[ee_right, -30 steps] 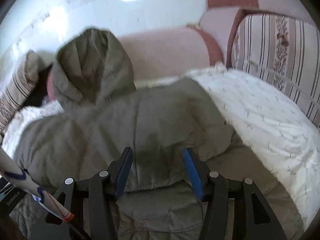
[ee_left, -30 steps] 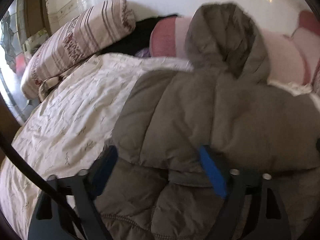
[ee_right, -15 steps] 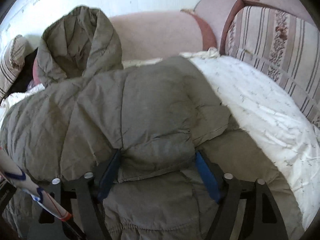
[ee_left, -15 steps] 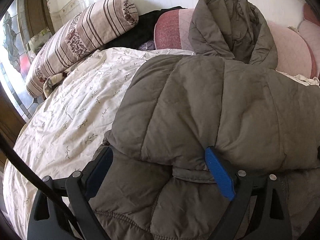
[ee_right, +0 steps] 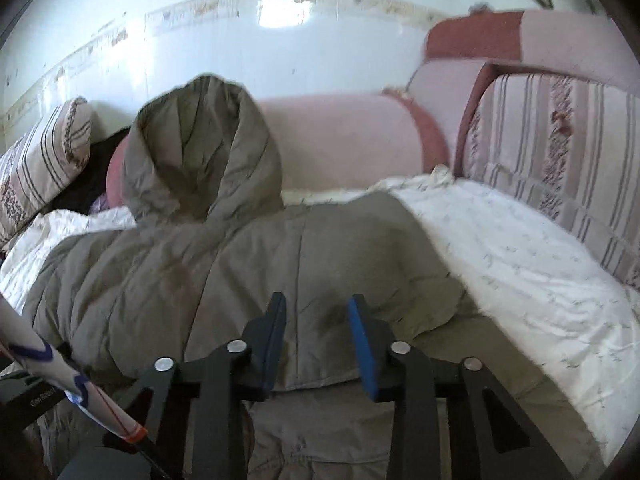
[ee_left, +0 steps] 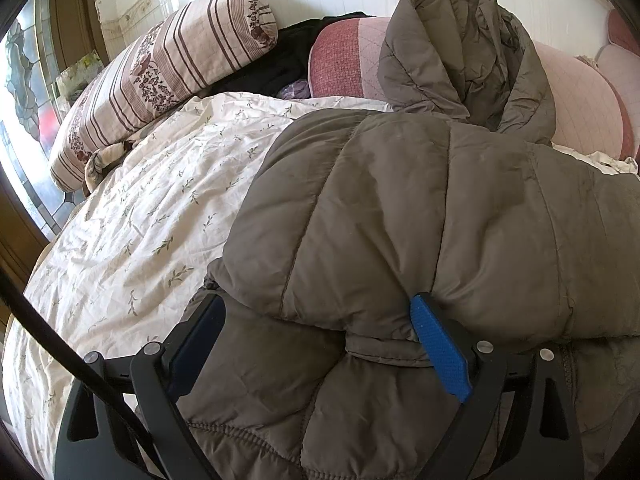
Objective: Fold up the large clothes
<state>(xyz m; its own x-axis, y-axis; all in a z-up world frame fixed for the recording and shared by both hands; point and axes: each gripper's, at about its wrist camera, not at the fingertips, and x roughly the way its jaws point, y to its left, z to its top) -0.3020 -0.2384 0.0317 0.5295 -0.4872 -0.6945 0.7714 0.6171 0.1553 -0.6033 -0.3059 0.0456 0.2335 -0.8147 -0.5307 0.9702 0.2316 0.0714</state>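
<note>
folded jacket [ee_left: 420, 220] edge between wide left gripper [ee_left: 320, 344] fingers

grey-brown jacket [ee_left: 400, 208], white leaf-print sheet [ee_left: 152, 216], striped floral pillow [ee_left: 168, 68]

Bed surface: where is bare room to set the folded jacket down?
Bare sheet lies left of the jacket, below the striped pillow, and right of it, bordered by the striped cushion. The head end is crowded with pink bolsters.
</note>
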